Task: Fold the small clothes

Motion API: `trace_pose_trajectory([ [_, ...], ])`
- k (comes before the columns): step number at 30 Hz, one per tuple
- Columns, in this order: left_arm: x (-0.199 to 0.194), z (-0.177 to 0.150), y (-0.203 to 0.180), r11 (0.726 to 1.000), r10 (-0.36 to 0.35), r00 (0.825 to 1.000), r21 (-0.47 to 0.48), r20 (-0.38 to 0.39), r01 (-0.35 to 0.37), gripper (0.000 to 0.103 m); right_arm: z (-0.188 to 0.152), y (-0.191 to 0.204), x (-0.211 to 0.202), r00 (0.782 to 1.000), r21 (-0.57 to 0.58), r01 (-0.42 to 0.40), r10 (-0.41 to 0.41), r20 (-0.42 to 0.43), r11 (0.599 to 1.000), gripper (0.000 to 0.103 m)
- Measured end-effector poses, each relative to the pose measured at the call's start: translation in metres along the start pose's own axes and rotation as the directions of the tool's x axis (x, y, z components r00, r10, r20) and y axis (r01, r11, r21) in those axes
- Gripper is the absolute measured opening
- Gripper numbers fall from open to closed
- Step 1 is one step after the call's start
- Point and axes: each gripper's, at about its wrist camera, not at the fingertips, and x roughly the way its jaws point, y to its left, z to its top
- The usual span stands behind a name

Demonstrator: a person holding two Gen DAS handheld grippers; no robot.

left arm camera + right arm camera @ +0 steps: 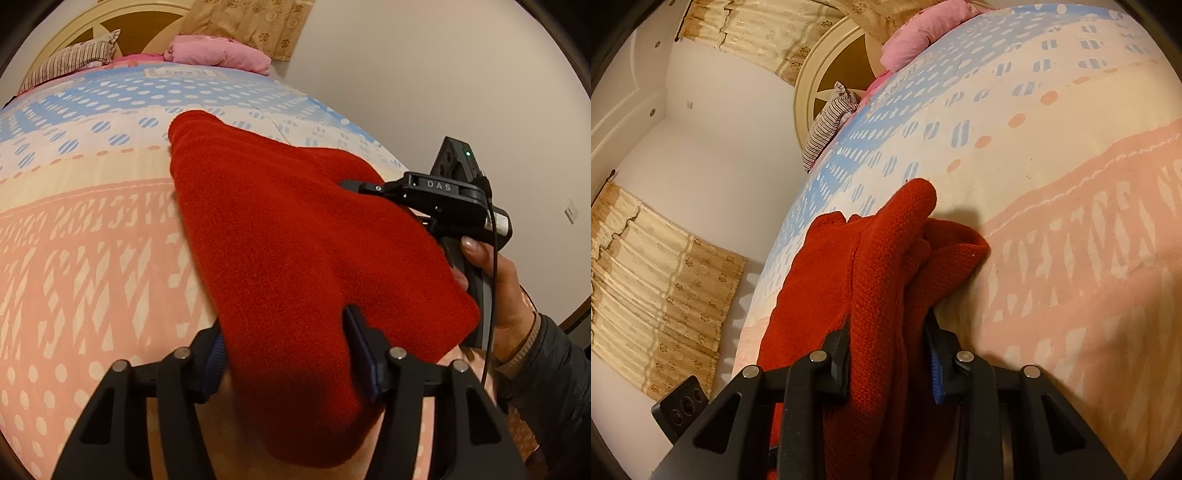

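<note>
A red knitted garment is seen draped over a patterned bedspread, and it is gripped at two places.

In the left wrist view, the left gripper is found at 6 o'clock, with its jaws at a middling width and closed on the cloth. A thick fold of the garment runs between the fingers: one blue-padded finger is pressed against the fold's left side, and the other finger is sunk into a crease on its right. From the jaws the cloth is spread away toward 12 o'clock, where a rounded end is laid on the blue-dotted band of the bedspread. At 3 o'clock the right gripper is reached into the garment's far edge, its fingertips hidden in the cloth, and it is held by a hand in a dark sleeve. At 11 o'clock a striped pillow and a pink quilt are set against the headboard.

In the right wrist view, the right gripper is seen at 6 o'clock, its jaws drawn narrow and clamped on a bunched, several-layered edge of the garment. The cloth fills the gap between the two fingers and is piled beyond them toward 12 o'clock, ending in a raised knitted fold. To the right of it the pink part of the bedspread is exposed. Curtains are hung at 9 o'clock.
</note>
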Motion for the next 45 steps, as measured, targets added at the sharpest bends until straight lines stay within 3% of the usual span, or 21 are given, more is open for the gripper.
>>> trace_pose_trajectory([
  [6, -0.008, -0.002, -0.005, 0.999, 0.025, 1.000, 0.024, 0.005, -0.025, 0.047, -0.006, 0.012, -0.006, 0.999, -0.037, 0.045, -0.044, 0.026, 0.998, 0.029],
  [11, -0.017, -0.005, -0.010, 0.997, 0.053, 0.999, 0.054, 0.003, -0.053, 0.044, -0.014, 0.023, -0.017, 0.999, -0.033, 0.012, -0.010, 0.050, 0.999, 0.028],
  [33, -0.067, -0.018, -0.014, 0.995, 0.079, 0.995, 0.063, 0.058, -0.083, 0.041, -0.055, 0.082, -0.037, 0.994, -0.097, -0.086, 0.092, 0.051, 0.992, 0.028],
  [45, -0.104, -0.033, -0.004, 0.993, 0.105, 0.990, 0.047, 0.096, -0.110, 0.041, -0.081, 0.108, -0.023, 0.987, -0.097, -0.158, 0.160, 0.012, 0.983, 0.028],
])
